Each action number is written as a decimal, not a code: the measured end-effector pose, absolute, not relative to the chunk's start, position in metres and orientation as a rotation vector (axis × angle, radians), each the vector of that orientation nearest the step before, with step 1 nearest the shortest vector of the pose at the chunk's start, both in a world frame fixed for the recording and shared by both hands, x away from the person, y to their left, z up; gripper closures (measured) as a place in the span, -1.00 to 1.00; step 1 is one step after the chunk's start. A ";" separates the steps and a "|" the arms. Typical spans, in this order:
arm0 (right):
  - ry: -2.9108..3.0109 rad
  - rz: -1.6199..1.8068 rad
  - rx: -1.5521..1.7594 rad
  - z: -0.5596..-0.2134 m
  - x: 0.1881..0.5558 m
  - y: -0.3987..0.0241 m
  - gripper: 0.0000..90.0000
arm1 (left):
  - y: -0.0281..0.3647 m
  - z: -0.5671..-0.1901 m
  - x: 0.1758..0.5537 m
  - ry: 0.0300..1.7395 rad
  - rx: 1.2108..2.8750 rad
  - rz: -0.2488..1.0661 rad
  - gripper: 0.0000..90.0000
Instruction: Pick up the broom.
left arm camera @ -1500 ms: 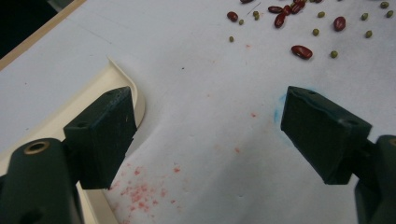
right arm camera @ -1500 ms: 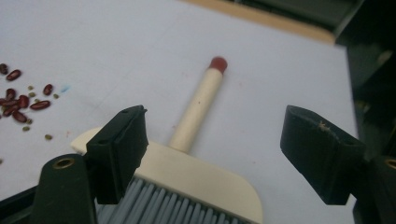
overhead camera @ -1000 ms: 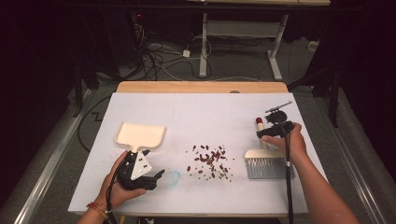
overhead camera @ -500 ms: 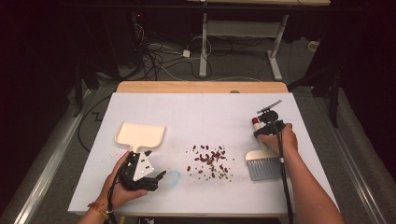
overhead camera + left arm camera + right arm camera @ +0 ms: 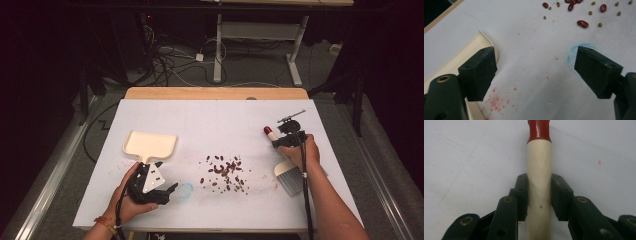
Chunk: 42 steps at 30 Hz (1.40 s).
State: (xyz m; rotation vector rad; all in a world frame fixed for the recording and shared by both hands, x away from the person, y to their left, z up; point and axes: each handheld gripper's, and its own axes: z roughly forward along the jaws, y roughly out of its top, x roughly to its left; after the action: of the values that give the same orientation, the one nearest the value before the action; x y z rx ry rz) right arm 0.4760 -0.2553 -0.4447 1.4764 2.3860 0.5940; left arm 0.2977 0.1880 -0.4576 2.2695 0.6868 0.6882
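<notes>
Change: my right fingers (image 5: 539, 195) have just closed, now pinching the brush handle (image 5: 539, 170).
Left fingers (image 5: 535, 72): spread, beside dustpan (image 5: 149, 145).
High view: beans (image 5: 224, 171) mid-bench.

The table (image 5: 210, 120) is covered in white, with a bare tan wood strip at its far edge. The dustpan (image 5: 150, 145) is cream. The brush (image 5: 539, 170) has a cream handle with a glossy red tip and grey bristles. The beans (image 5: 225, 172) are dark red and small olive-green ones. Both grippers' jaws are black.
</notes>
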 end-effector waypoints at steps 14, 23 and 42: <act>2.115 1.168 1.158 -0.405 0.407 -0.273 0.55 | 0.186 -0.455 0.297 0.722 2.248 0.695 -0.58; 2.007 1.389 1.061 -0.377 0.367 -0.281 0.55 | 0.179 -0.439 0.289 0.715 2.136 0.653 -0.52; 1.892 1.500 0.841 -0.349 0.320 -0.209 0.55 | 0.013 -0.394 0.297 0.380 2.049 0.395 -0.43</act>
State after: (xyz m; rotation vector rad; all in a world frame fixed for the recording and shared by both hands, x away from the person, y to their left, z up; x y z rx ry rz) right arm 0.3205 -0.2090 -0.3488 0.8406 1.8919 1.4997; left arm 0.2971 0.0126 -0.3938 2.0487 0.3800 0.3953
